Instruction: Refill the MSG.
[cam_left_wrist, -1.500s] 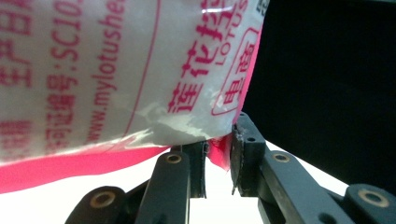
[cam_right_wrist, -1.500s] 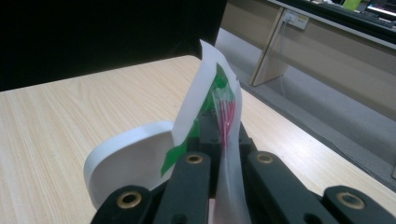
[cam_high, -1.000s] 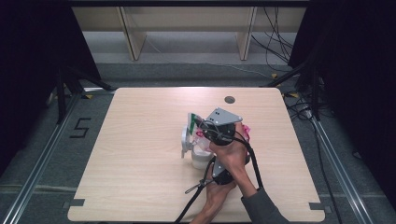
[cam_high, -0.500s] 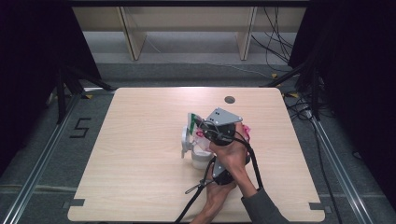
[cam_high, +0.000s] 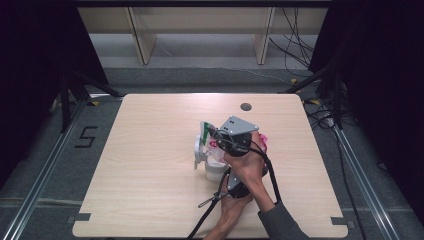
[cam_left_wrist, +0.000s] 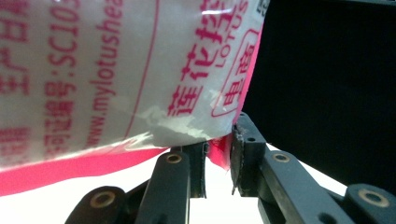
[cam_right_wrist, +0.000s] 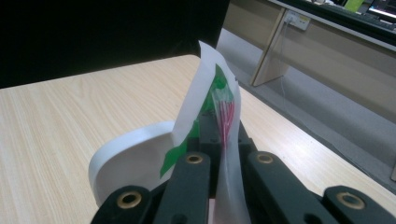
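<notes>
The light wooden table (cam_high: 150, 170) carries the whole scene, with a small dark round grommet (cam_high: 245, 106) near its far edge. A person's two forearms come in from the near side, right of centre, and meet above the tabletop. The right gripper (cam_high: 216, 136), topped by its grey three-cornered plate, sits farther from the person; the left gripper (cam_high: 235, 186) is nearer, partly under the right hand, with black cables looping from both.

Between the grippers is a plastic packet (cam_high: 207, 137), white with pink print and a pink border, and green at the end toward the right gripper. It is held just above a white cup (cam_high: 214, 169) standing on the table, right of the middle.

In the left gripper view, the left gripper (cam_left_wrist: 218, 163) has its jaws narrowed on the packet's (cam_left_wrist: 116, 74) pink bottom edge, pinching a corner of it. In the right gripper view, the right gripper (cam_right_wrist: 219, 140) is clamped on the packet's (cam_right_wrist: 208, 100) upright edge, jaws nearly together, with the curved white cup rim (cam_right_wrist: 130, 156) just behind them.
</notes>
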